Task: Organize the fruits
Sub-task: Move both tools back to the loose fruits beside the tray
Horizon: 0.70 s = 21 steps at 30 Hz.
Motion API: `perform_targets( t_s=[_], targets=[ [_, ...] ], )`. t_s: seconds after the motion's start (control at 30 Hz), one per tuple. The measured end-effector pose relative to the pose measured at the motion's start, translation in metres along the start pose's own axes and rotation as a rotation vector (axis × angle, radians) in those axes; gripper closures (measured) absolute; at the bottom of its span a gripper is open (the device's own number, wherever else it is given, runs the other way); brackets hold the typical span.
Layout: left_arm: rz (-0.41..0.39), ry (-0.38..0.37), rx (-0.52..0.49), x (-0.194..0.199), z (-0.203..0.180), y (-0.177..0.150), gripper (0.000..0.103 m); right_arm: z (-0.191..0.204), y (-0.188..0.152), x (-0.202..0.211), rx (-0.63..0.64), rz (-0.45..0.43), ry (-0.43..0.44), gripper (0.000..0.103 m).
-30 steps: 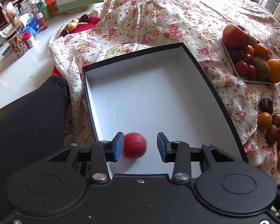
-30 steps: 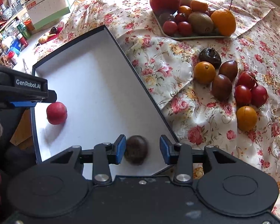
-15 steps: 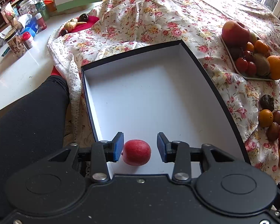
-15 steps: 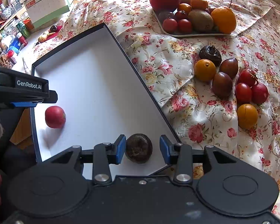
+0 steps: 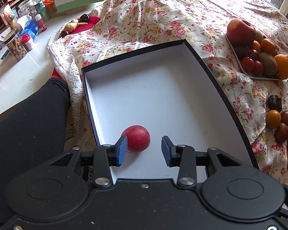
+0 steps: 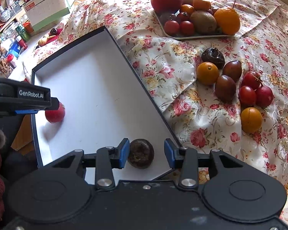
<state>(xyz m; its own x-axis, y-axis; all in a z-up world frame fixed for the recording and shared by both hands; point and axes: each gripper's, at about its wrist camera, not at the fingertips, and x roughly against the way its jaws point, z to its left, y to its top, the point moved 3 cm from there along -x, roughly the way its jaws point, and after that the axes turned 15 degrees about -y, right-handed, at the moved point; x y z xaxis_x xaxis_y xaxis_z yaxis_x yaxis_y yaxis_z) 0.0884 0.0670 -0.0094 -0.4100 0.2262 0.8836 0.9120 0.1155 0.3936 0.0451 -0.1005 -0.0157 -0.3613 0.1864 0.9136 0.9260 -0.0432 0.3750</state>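
My left gripper (image 5: 144, 150) low centre of frame, jaws apart, gripping nothing. Red fruit (image 5: 137, 138) sits on white floor of box (image 5: 163, 88), just beside my left pad, gap to other pad. My right gripper (image 6: 146, 156) also parted, dark brown fruit (image 6: 141, 155) between pads, resting in box near corner. Loose fruits (image 6: 232, 84) on floral cloth (image 6: 163, 61) at right; tray of fruit (image 6: 194, 36) upper right.
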Motion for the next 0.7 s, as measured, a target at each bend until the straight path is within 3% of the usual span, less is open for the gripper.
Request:
perform_targets(
  t_s=[0.33, 0.7],
  targets=[
    [-0.004, -0.044, -0.022, 0.002, -0.007, 0.000, 0.055, -0.039, 0.016, 0.003, -0.103, -0.016, -0.046, 0.061],
    [-0.001, -0.042, -0.037, 0.002, -0.010, -0.001, 0.055, -0.103, 0.039, 0.006, -0.254, -0.030, -0.134, 0.061]
  ],
)
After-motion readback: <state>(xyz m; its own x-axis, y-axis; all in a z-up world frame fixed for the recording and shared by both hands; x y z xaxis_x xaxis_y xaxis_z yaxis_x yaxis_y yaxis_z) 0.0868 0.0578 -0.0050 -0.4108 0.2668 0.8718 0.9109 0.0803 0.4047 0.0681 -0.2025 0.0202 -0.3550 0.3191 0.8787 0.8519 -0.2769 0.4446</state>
